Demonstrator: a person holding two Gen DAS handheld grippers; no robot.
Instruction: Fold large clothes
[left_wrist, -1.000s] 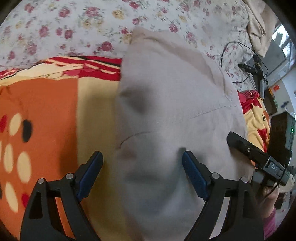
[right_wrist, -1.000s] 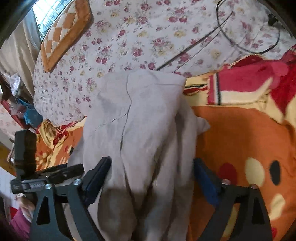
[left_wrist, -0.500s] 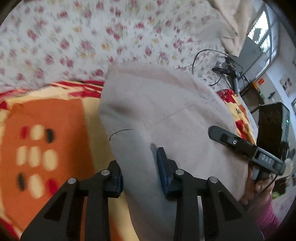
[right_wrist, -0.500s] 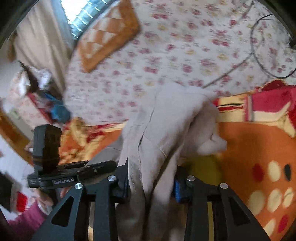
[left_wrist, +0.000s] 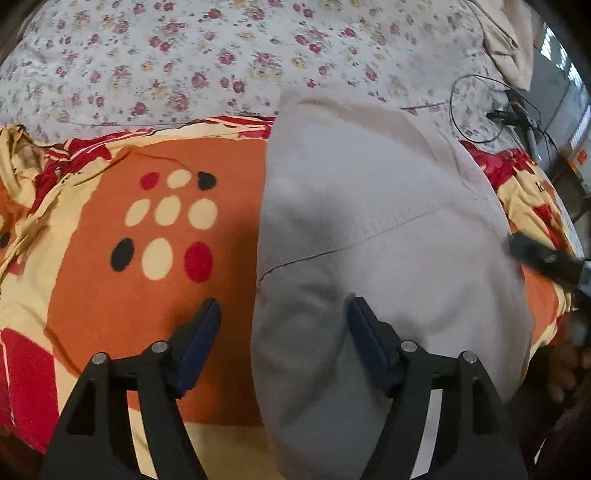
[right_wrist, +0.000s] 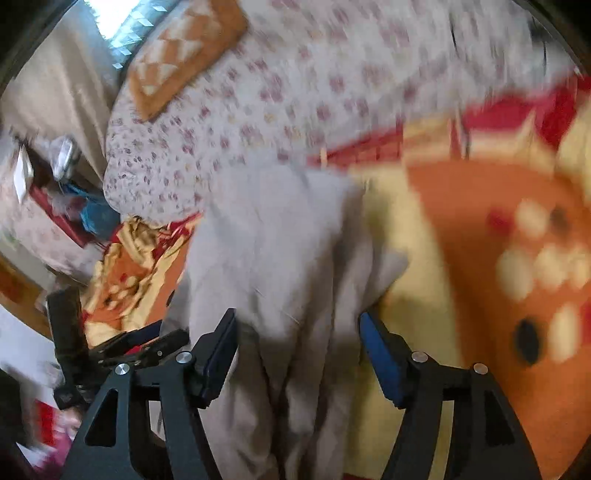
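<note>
A large grey-beige garment (left_wrist: 369, 221) lies folded in a long band on the orange, red and cream blanket (left_wrist: 110, 295). My left gripper (left_wrist: 282, 317) is open, its jaws straddling the garment's left edge near its close end. In the right wrist view the same garment (right_wrist: 280, 240) runs away from me, bunched at the near end. My right gripper (right_wrist: 297, 332) is open, jaws on either side of the bunched cloth. That view is blurred by motion.
A floral white sheet (left_wrist: 221, 55) covers the bed beyond the blanket. A black cable and charger (left_wrist: 506, 114) lie at the far right. An orange checked cushion (right_wrist: 184, 55) rests at the back. The other hand-held gripper (right_wrist: 122, 343) shows at the left.
Both grippers were shut on the garment half a second ago and have opened, letting the cloth drop back onto the blanket. Both have pulled back slightly.
</note>
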